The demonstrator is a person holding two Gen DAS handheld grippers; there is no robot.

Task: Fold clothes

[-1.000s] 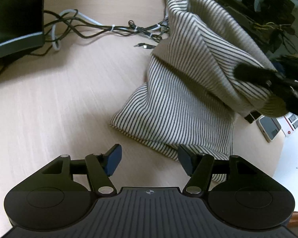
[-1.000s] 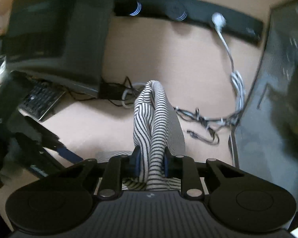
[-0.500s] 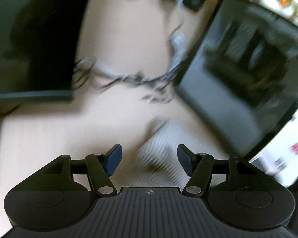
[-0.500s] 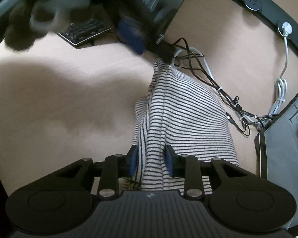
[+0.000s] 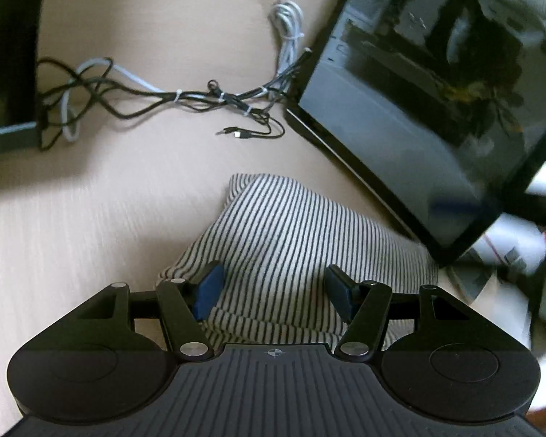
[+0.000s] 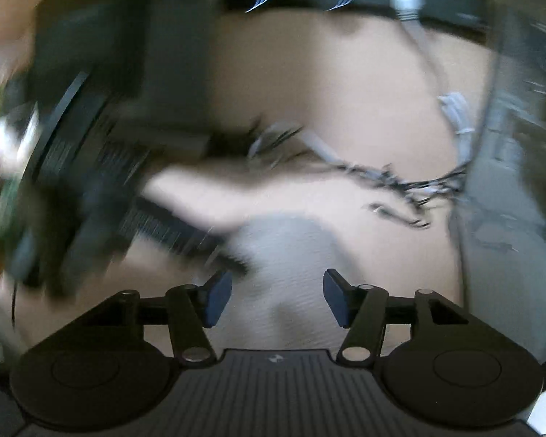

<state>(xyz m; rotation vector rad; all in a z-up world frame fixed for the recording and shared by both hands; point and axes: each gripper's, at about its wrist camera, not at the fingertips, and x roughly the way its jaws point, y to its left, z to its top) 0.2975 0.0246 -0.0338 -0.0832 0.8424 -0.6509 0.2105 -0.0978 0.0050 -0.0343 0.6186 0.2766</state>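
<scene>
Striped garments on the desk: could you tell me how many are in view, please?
1: a striped garment lies bunched on the desk, under the left gripper. More may lie out of frame.

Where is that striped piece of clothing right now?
In the left wrist view the striped garment lies bunched on the wooden desk, below the tangled cables and left of the dark monitor.

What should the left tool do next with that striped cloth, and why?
Probably lower and close on the striped cloth: the left gripper hovers with jaws open over the bunched cloth, while the right gripper, jaws opening, holds nothing.
</scene>
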